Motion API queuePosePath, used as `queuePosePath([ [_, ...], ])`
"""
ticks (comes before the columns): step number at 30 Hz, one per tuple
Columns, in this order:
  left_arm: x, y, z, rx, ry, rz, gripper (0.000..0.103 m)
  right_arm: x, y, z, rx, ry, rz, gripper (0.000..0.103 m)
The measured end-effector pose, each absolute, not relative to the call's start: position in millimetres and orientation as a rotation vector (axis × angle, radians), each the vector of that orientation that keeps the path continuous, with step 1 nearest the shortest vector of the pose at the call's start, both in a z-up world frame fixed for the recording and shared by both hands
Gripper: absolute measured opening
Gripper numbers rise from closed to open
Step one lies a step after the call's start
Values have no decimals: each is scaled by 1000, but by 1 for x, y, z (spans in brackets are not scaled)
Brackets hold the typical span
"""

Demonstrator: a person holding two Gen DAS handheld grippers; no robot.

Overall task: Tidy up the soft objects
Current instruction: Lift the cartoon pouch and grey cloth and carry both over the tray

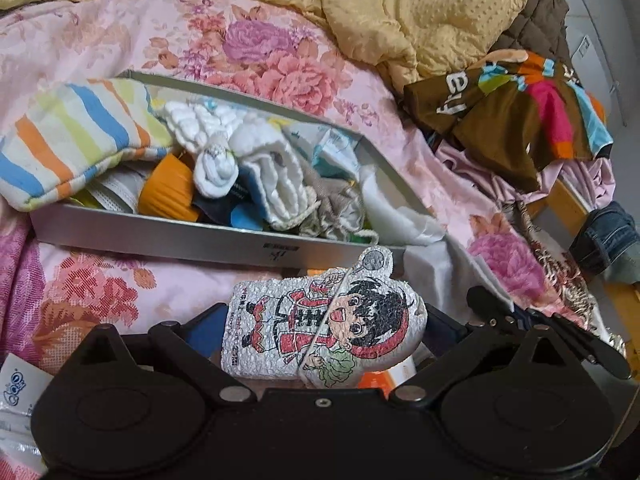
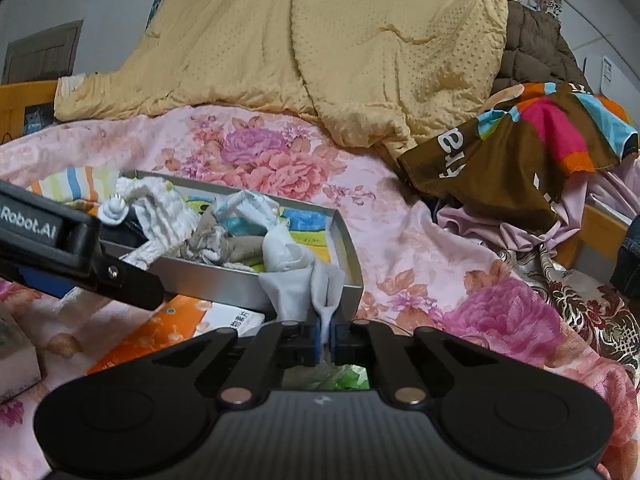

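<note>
The left wrist view looks over a flowered bedspread (image 1: pixel 100 280) toward a shallow grey box (image 1: pixel 168 236) crammed with soft things: a striped pouch (image 1: pixel 76 140) hanging over its far-left rim, a white knitted piece (image 1: pixel 208 124) and a beige drawstring bag (image 1: pixel 336 204). The left gripper (image 1: pixel 324 332) has its jaws set wide on a printed cartoon mitt (image 1: pixel 320 328), which lies crosswise between them just short of the box's near wall. The blue pads appear to press both its ends, so it reads as held.

The right wrist view faces the same box (image 2: pixel 256 292) from its right end. The right gripper (image 2: pixel 327 334) has its jaws nearly together, pinching a fold of white cloth (image 2: pixel 316 280) that spills over the box's near corner onto the bedspread (image 2: pixel 400 240). An orange carton (image 2: pixel 168 328) lies beside the box, and a yellow quilt (image 2: pixel 360 60) is heaped behind.

To tuck the cloth in well, the right hand should probably lift the fold clear of the rim, carry it over the box's interior and lower it there, not drag it, which could tip the light box. The mitt can wait until the right hand is clear.
</note>
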State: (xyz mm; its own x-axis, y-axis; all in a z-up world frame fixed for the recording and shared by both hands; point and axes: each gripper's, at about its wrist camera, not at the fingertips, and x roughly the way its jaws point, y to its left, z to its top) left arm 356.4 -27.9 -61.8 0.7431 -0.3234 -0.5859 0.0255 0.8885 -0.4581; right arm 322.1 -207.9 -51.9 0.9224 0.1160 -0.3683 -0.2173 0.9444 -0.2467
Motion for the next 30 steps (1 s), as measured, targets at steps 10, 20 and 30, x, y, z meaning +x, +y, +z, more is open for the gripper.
queuePosePath([
  [10, 343, -31, -38, -463, 665, -193, 98, 308, -213, -36, -274, 258, 180, 4],
  [20, 347, -29, -15, -451, 622, -194, 98, 302, -221, -17, -220, 165, 185, 4],
  [30, 398, -28, 14, -345, 550, -185, 98, 342, -219, 6, -105, 56, 254, 4],
])
